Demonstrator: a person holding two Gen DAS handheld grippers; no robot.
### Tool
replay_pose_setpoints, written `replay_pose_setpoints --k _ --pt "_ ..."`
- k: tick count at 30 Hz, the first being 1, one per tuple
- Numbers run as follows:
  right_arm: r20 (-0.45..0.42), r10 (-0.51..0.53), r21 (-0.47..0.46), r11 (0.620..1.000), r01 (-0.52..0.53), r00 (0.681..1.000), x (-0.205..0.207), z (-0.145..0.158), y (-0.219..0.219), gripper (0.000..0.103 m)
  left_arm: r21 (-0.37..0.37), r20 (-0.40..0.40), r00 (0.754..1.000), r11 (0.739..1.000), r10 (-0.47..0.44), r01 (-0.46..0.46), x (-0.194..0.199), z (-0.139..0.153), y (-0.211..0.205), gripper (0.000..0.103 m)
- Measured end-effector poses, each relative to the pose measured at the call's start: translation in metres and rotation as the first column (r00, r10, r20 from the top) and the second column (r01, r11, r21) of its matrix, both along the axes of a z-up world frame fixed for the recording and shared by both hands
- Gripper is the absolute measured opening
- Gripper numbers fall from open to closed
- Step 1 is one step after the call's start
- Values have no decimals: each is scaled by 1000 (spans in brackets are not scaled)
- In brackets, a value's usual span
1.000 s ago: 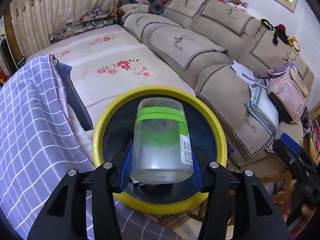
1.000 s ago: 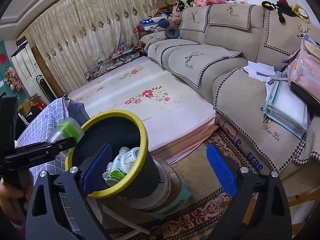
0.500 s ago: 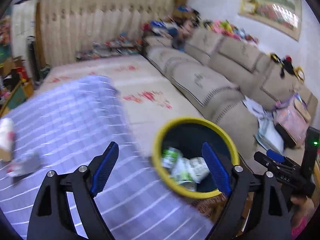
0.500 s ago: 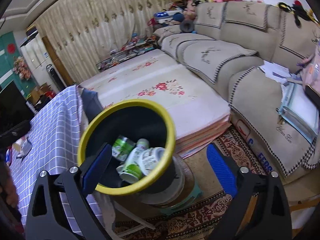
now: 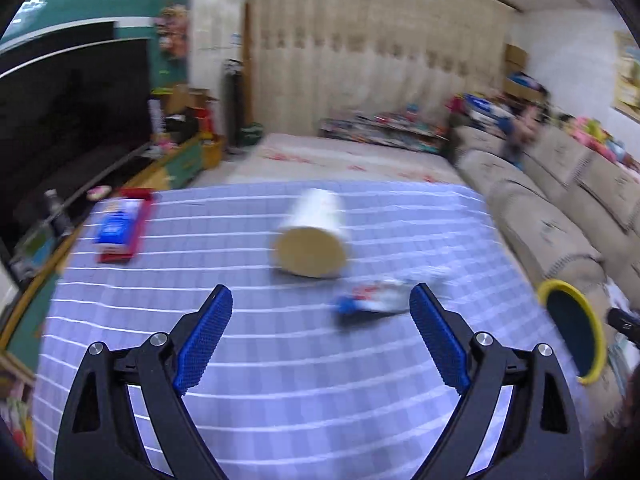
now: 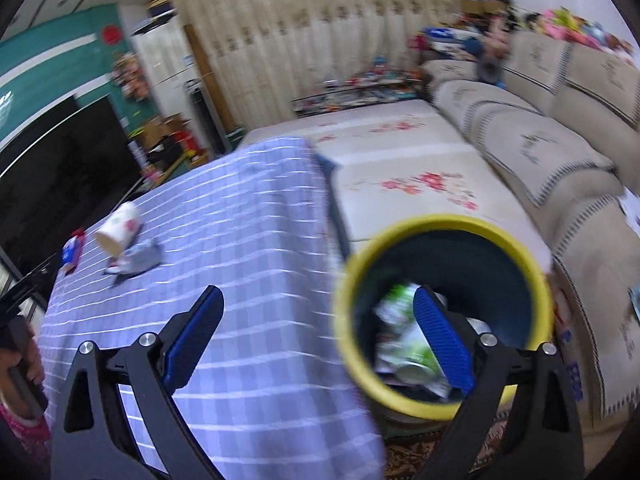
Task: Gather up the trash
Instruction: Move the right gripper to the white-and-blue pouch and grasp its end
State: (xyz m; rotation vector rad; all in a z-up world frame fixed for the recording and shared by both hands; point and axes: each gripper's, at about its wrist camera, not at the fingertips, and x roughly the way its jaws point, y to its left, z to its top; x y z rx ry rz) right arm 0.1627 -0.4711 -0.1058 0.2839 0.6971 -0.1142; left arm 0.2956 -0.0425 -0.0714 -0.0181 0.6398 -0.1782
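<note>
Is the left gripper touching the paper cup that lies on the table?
Apart. In the left wrist view, the left gripper is open, and checked tablecloth shows between its jaws and the tipped paper cup.

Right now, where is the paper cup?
The paper cup lies on its side mid-table on the checked tablecloth, ahead of the left gripper, beside a crumpled wrapper.
</note>
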Motion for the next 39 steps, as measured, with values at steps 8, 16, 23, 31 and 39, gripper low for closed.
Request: replay_pose_setpoints --k 8,16,23,31,39 --pt "-9 207 -33 978 -208 978 65 10 130 91 -19 37 985 986 169 -168 18 -21 81 89" --pt "-45 163 -90 982 -167 986 135 -2 229 91 -57 34 983 982 183 -181 11 -27 89 91" --pt "-113 47 -25 998 -51 992 157 -21 230 91 -97 -3 989 984 147 -146 11 -32 85 91" --pt "-167 72 -12 997 -75 983 170 -37 237 91 -132 -20 991 982 132 -134 10 -33 85 91" --pt "-210 103 -88 988 -124 972 200 -47 255 91 -118 -20 990 983 138 -139 10 -36 80 91"
